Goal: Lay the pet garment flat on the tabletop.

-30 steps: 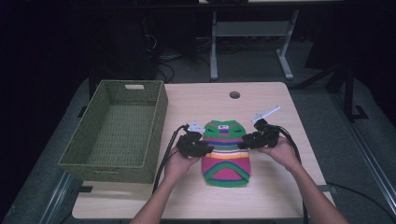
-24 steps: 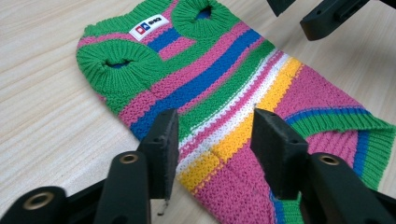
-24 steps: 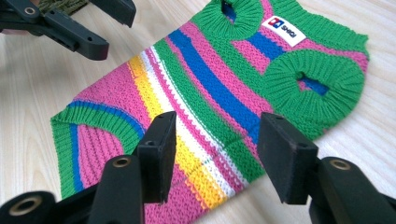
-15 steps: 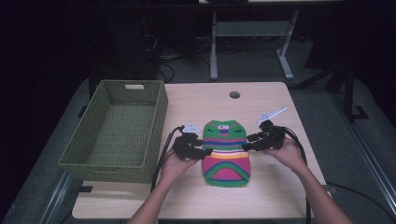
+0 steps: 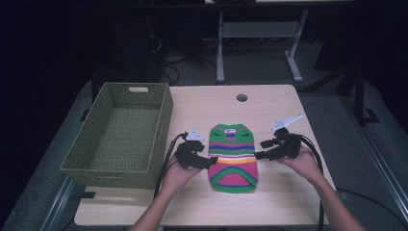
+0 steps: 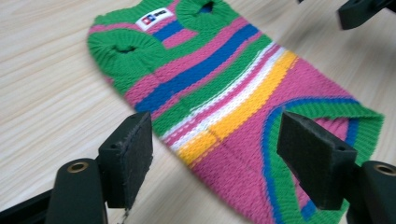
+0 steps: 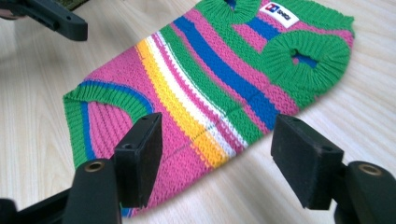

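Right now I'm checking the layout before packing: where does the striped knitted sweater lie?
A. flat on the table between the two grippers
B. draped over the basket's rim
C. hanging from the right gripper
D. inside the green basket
A: the sweater lies flat on the table, the left gripper and right gripper open at its sides; the basket holds nothing.

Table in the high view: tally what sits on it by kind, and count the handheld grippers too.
Knitted striped sweater: 1
Green woven basket: 1
Handheld grippers: 2, the left gripper and the right gripper, both with jaws open, having just opened, nothing pinched between them
Total: 4
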Demonstrator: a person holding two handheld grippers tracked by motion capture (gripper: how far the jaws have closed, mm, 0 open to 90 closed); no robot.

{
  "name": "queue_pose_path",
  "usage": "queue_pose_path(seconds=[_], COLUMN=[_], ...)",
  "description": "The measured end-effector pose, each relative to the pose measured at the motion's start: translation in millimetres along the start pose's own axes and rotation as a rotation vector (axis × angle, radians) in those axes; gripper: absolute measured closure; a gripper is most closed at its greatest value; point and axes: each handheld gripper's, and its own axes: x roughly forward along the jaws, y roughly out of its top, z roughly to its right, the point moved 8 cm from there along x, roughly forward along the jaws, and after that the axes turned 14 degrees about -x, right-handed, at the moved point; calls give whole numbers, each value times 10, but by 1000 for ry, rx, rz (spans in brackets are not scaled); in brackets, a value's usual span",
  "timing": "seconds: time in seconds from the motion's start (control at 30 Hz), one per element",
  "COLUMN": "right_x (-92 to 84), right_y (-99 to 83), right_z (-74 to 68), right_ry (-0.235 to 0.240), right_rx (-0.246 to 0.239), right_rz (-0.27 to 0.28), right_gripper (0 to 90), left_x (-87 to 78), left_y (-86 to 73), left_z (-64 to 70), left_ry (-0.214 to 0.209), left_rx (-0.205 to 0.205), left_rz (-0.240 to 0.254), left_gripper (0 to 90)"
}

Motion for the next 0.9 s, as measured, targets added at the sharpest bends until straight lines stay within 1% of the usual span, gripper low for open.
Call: queue_pose_path(seconds=[0.03,0.07,0.13,0.17,0.2,0.23,0.27,0.3,0.37,0.43,0.47,0.5,0.57,0.6,0.7,0.8,0.83,0.87,0.9], right_x=[-15,-32,-62,-78,-97,-112,-119,-131,-148,-158,-169,-172,-180,-189,-211,-247,-257,-270,-280], right_y=[-6,-19,-47,-69,-90,-103,-111,-121,-146,-170,-187,-206,-240,-266,-332,-380,-395,-410,-417], right_z=[-11,-10,-21,-24,-32,-47,-54,-73,-92,-114,-121,-126,-128,-128,-139,-155,-161,-174,-184], right_ry=[-2,-6,-11,-14,-14,-9,-10,-11,-16,-15,-17,-17,-21,-21,-26,-34,-36,-34,-36], right_rx=[9,-2,3,1,4,9,3,3,-7,-6,-4,0,6,10,20,27,27,26,19], right_rz=[5,6,10,6,12,16,21,22,20,20,17,24,28,20,22,26,26,21,31], right_gripper=[323,322,318,318,320,321,322,321,321,321,319,312,304,298,297,297,296,296,297], left_x=[-15,-26,-45,-60,-66,-80,-91,-109,-135,-155,-166,-173,-189,-198,-217,-231,-238,-242,-242], left_y=[-8,-15,-30,-44,-50,-60,-65,-76,-100,-128,-143,-152,-176,-187,-216,-247,-260,-268,-269], left_z=[-8,-19,-27,-33,-23,-21,-9,-5,0,1,5,7,11,21,37,38,29,31,39], left_ry=[-4,-7,-6,-8,-19,-24,-26,-22,-18,-15,-16,-19,-21,-23,-30,-26,-20,-24,-30], left_rx=[-10,-14,-26,-22,-33,-31,-32,-19,-12,-7,-10,-10,-3,-5,-4,2,11,5,-6], left_rz=[3,9,15,12,17,11,18,18,16,12,12,14,10,12,18,13,7,8,16], left_gripper=[260,260,260,260,259,258,256,253,252,248,248,245,239,236,233,232,231,232,232])
